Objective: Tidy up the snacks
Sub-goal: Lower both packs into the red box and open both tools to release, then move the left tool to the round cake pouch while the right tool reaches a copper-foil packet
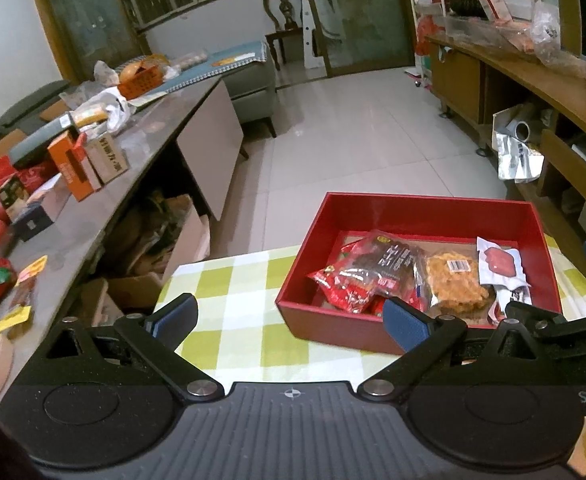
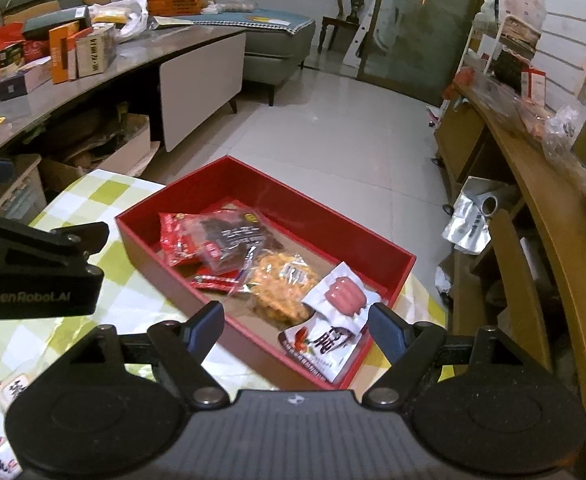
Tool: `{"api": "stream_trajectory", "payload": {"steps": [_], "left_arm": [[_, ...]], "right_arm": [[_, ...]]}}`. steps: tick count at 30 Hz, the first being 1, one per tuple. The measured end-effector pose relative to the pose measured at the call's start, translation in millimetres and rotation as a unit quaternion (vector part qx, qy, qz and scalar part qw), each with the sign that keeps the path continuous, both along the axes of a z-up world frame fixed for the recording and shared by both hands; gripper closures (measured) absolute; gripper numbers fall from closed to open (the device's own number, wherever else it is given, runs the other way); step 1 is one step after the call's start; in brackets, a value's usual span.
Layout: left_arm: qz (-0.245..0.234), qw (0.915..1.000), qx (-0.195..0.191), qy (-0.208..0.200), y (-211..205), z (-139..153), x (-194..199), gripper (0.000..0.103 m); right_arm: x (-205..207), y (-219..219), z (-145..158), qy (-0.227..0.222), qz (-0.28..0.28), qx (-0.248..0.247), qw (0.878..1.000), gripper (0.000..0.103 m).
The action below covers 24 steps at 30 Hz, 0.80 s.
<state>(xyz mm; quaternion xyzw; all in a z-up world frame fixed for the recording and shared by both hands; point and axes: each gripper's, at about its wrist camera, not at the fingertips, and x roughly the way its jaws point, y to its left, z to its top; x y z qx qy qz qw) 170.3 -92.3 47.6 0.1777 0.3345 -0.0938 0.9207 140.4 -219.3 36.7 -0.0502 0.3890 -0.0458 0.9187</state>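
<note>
A red box (image 1: 425,210) (image 2: 329,216) sits on the green-checked tablecloth (image 1: 237,304) (image 2: 93,196). Inside lie a red-and-dark snack bag (image 1: 377,272) (image 2: 217,240), a clear pack of golden crisps (image 1: 455,282) (image 2: 281,284), a white sausage pack (image 1: 499,264) (image 2: 339,292) and a white pack with red print (image 2: 325,350). My left gripper (image 1: 289,320) hovers open above the cloth at the box's near left corner, nothing between its fingers. My right gripper (image 2: 295,328) is open above the box's near edge, also with nothing in it. Its body shows at the right of the left wrist view (image 1: 553,324).
A grey counter (image 1: 153,132) (image 2: 133,56) on the left carries cartons, bags and apples, with cardboard boxes under it. A wooden sideboard (image 1: 533,76) (image 2: 533,184) runs along the right. Small white snack packs (image 2: 9,390) lie on the cloth at lower left. Tiled floor lies beyond the table.
</note>
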Motion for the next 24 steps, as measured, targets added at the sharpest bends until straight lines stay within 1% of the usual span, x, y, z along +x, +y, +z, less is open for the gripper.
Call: {"api": "stream_trajectory", "payload": {"steps": [3, 7, 13, 16, 19, 21, 24], "left_arm": [[-0.001, 1.0, -0.002, 0.0, 6.6, 2.0, -7.3, 0.002], [-0.006, 1.0, 0.004, -0.002, 12.3, 1.1, -17.8, 0.002], [-0.007, 0.9998, 0.011, 0.013, 22.2, -6.0, -30.7, 0.002], [-0.008, 0.9994, 0.009, 0.033, 32.2, -12.7, -36.9, 0.002], [-0.008, 0.998, 0.01, 0.062, 44.4, -23.6, -42.5, 0.002], [-0.001, 0.9965, 0.014, 0.082, 53.3, -32.2, -46.0, 0.002], [0.009, 0.9946, 0.017, 0.102, 65.3, -40.8, -50.6, 0.002]], "right_arm": [[-6.3, 5.7, 1.8, -0.001, 0.004, 0.001, 1.0, 0.015], [-14.8, 12.0, -0.1, 0.005, 0.01, 0.001, 1.0, 0.015], [-29.7, 18.3, -6.9, 0.019, 0.015, 0.005, 1.0, 0.015], [-39.0, 22.0, -11.5, 0.03, 0.025, 0.009, 0.999, 0.015], [-46.5, 25.9, -18.7, 0.044, 0.035, 0.01, 0.998, 0.015], [-51.4, 28.8, -23.7, 0.053, 0.04, 0.01, 0.998, 0.015], [-58.9, 33.8, -27.3, 0.063, 0.05, 0.015, 0.997, 0.015]]}}
